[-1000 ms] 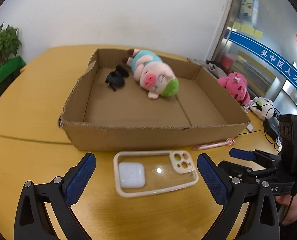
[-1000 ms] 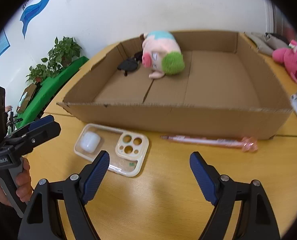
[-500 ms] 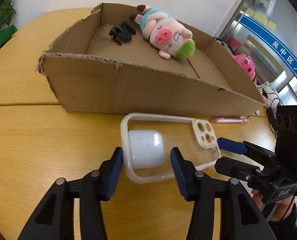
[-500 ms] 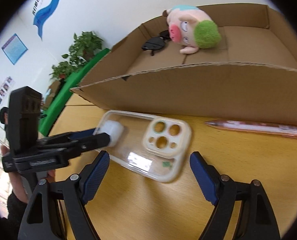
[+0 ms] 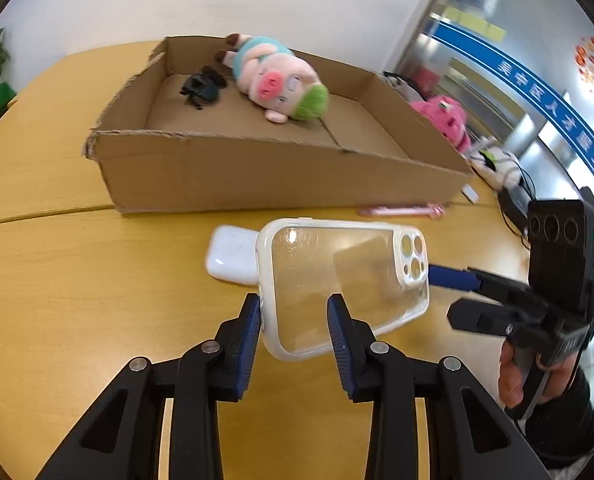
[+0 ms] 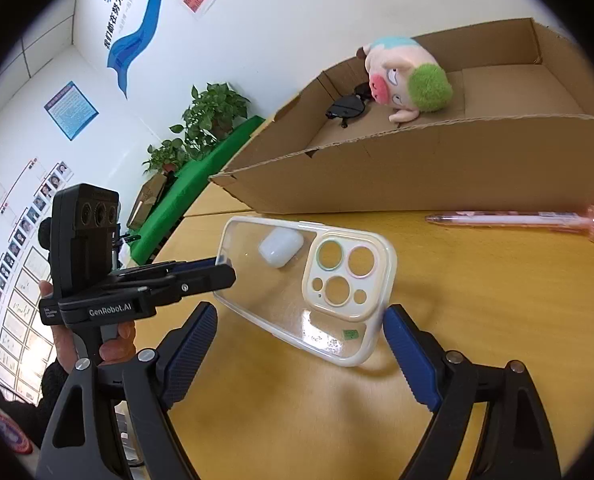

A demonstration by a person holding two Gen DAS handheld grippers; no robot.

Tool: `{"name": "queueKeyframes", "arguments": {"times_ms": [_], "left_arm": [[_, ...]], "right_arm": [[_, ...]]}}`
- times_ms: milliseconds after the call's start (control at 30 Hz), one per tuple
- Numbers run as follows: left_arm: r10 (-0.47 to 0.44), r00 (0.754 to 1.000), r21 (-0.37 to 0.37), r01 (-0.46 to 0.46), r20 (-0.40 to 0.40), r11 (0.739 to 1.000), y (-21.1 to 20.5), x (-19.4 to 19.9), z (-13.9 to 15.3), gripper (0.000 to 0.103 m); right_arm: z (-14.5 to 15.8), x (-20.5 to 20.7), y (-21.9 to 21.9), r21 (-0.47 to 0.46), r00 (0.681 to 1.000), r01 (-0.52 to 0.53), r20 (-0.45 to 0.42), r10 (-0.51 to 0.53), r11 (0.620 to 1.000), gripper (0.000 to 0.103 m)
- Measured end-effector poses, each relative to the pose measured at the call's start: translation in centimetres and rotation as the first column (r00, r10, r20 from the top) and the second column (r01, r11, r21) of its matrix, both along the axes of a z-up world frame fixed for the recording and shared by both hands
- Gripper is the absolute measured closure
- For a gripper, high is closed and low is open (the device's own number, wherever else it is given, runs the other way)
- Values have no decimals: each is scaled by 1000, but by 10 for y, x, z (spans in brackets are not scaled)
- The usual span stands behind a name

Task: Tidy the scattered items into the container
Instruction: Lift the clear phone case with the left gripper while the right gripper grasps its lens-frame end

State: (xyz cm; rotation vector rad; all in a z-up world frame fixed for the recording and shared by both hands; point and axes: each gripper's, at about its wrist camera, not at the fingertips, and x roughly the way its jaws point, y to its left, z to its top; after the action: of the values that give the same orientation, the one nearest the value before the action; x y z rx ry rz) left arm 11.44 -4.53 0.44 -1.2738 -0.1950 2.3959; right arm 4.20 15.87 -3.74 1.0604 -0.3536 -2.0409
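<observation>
The left gripper (image 5: 295, 322) has just been closing and now clamps one end of the clear phone case (image 5: 343, 284), one blue pad on the case's outer rim and the other against its transparent back. The case is tipped up off the yellow wooden surface (image 5: 77, 292), its camera-cutout end pointing toward the right gripper (image 6: 301, 344). Seen from the right wrist, the case's near corner lies between the right gripper's fingers (image 6: 411, 356), which stand wide apart; the right-hand pad is just beside the case's corner, but I cannot tell whether it touches. The jaws hold nothing.

A white earbud case (image 5: 233, 254) rests on the surface just beside and partly behind the lifted phone case; in the right wrist view it shows through the clear plastic. A pink pen (image 6: 525, 220) lies on the surface along the near wall of the cardboard box (image 5: 257, 176).

The box sits toward the far side of the surface. Inside it, near its far left corner, lie a plush pig (image 5: 277, 80) with a green tuft and a pair of black sunglasses (image 5: 203, 86), close together. Beyond the box's right end, at the surface's right edge, are a pink plush toy (image 5: 445, 118) and some cables.

A hand (image 6: 93, 344) holds the left gripper's handle.
</observation>
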Motion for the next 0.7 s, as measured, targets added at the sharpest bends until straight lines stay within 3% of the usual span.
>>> {"name": "queueKeyframes", "arguments": {"times_ms": [200, 333, 367, 400, 467, 600, 700], "left_arm": [[-74, 993, -17, 76, 95, 997, 21, 15, -25, 67], [-84, 988, 22, 82, 129, 996, 23, 19, -32, 66], [-92, 987, 17, 91, 129, 996, 23, 20, -32, 60], [-101, 987, 5, 101, 125, 995, 23, 21, -30, 44], [-113, 989, -17, 115, 94, 993, 21, 23, -24, 24], [-222, 975, -52, 223, 24, 974, 21, 19, -8, 14], [-355, 935, -117, 352, -3, 929, 32, 15, -2, 11]], "right_arm": [[-7, 22, 19, 83, 999, 14, 40, -17, 996, 17], [-17, 29, 22, 161, 997, -11, 77, -1, 987, 16], [-16, 31, 23, 163, 998, -29, 67, 18, 986, 16], [-15, 32, 25, 176, 997, -44, 72, 31, 983, 16], [-13, 32, 26, 234, 996, -74, 64, 61, 969, 16], [-2, 25, 24, 373, 986, -160, 7, 169, 914, 16], [6, 27, 17, 418, 942, -284, -48, 333, 863, 16]]}}
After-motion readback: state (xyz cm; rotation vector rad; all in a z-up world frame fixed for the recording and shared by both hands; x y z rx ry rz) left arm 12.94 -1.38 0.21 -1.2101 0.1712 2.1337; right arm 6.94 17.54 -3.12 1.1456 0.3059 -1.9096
